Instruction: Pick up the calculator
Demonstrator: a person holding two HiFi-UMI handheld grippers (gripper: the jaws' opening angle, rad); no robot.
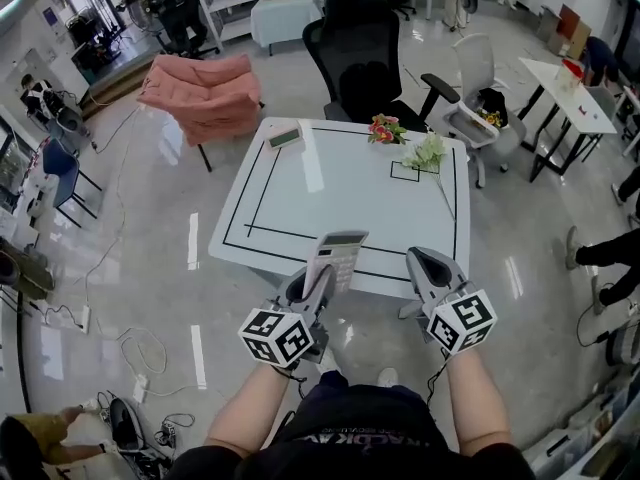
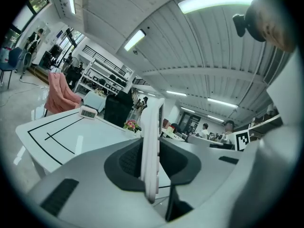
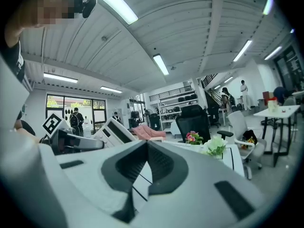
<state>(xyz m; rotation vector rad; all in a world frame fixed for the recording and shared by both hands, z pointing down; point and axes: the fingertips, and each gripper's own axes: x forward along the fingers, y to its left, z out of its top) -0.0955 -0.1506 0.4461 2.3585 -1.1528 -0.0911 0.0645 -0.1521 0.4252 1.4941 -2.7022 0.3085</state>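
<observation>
My left gripper (image 1: 321,274) is shut on the lower end of a white calculator (image 1: 336,256), which hangs in the air over the near edge of the white table (image 1: 300,183), keys facing up. In the left gripper view the calculator (image 2: 152,122) stands edge-on, clamped between the dark pads of that gripper (image 2: 151,171). My right gripper (image 1: 421,260) hovers beside it at the table's near right edge, shut and empty. From the right gripper view its closed jaws (image 3: 146,145) meet in a line, and the calculator (image 3: 113,131) shows off to the left.
The table carries black tape lines, a small digital clock (image 1: 285,137) at its far left, pink flowers (image 1: 386,128) and white flowers (image 1: 427,153) at its far right. A black office chair (image 1: 365,58) stands behind it, a pink-draped chair (image 1: 205,93) to the left.
</observation>
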